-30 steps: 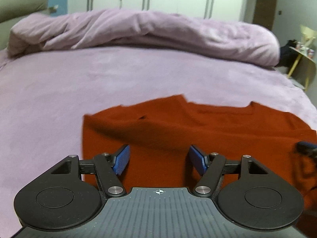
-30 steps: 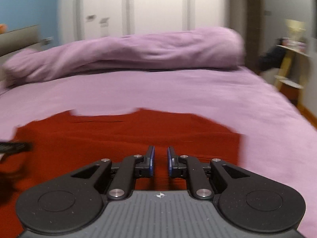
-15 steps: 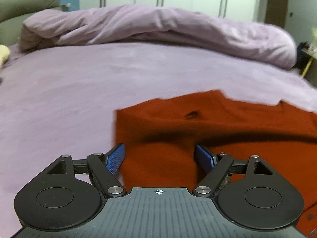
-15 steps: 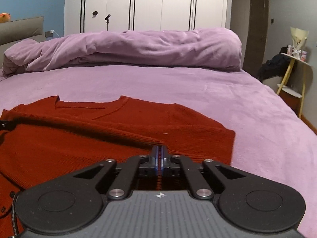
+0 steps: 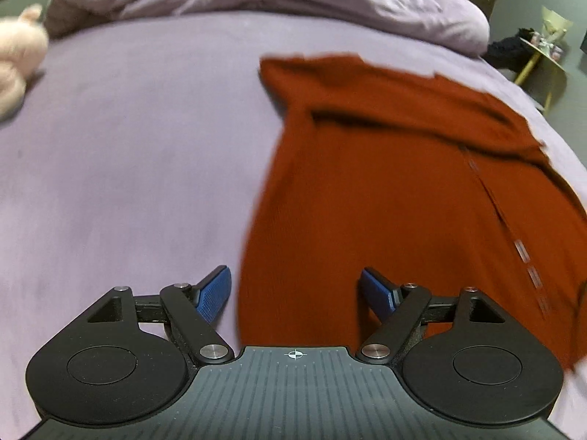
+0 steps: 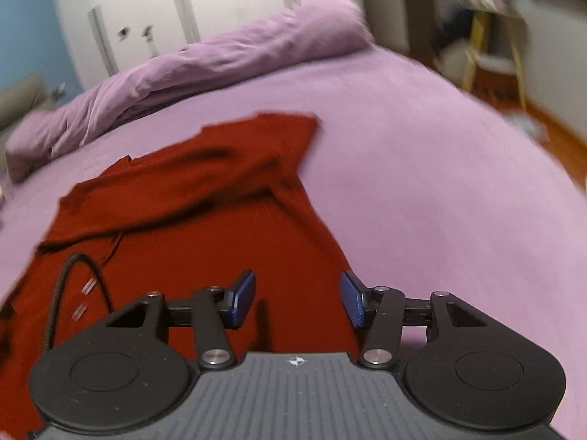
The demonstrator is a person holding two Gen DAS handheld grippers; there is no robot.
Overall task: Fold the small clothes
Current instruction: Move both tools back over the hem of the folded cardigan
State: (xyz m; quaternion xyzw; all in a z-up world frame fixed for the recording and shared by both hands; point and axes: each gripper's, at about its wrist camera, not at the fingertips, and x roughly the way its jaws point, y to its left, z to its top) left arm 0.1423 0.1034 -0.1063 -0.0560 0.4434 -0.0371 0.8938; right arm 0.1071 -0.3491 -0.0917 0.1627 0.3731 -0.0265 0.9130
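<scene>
The red cardigan lies on the bed, top band folded down; left claw spread and empty, right claw opening with nothing pinched, likely each seeking a hem corner next.

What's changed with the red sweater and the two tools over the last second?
The right tool, shut half a second ago, is opening with nothing pinched. Both views have drawn back toward the near end of the red sweater, the left tool swinging to its left edge, jaws slightly wider. The sweater remains flat on the purple bed.
</scene>
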